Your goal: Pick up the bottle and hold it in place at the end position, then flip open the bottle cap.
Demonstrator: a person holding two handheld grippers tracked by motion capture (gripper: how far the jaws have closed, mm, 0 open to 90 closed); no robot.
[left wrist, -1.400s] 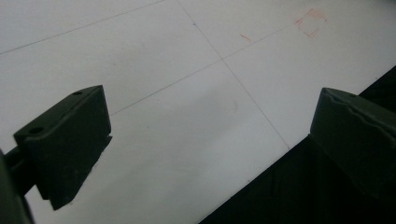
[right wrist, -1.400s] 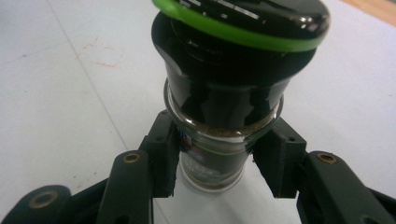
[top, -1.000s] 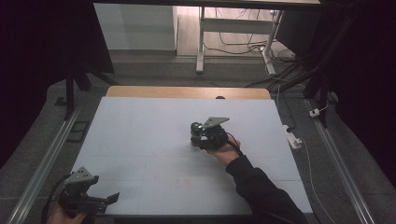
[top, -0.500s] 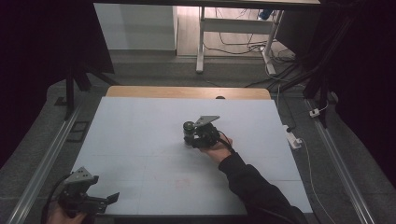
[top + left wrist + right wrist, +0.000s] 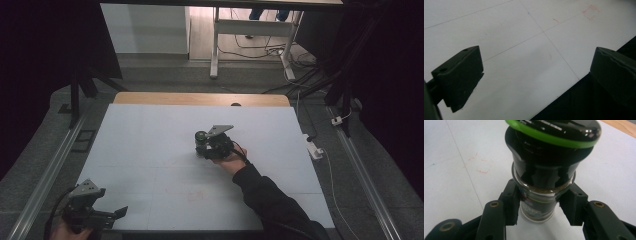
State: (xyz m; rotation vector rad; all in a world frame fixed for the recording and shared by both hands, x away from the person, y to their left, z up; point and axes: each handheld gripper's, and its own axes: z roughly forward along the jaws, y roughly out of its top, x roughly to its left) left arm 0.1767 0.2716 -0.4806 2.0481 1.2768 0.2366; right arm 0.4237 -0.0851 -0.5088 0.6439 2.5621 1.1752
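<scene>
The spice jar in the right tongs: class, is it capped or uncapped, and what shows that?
Capped. In the right gripper view the spice jar carries a black cap with a green ring over its glass neck, held between the right tongs.

Clear glass jar [image 5: 537, 202] with glossy black plastic cap [image 5: 551, 145]; matt white table [image 5: 150, 145].

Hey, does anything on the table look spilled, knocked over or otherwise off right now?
Nothing stands out. The right gripper is closed on a spice jar that stands upright with its green-ringed cap on, and nothing has spilled on the white table.
</scene>
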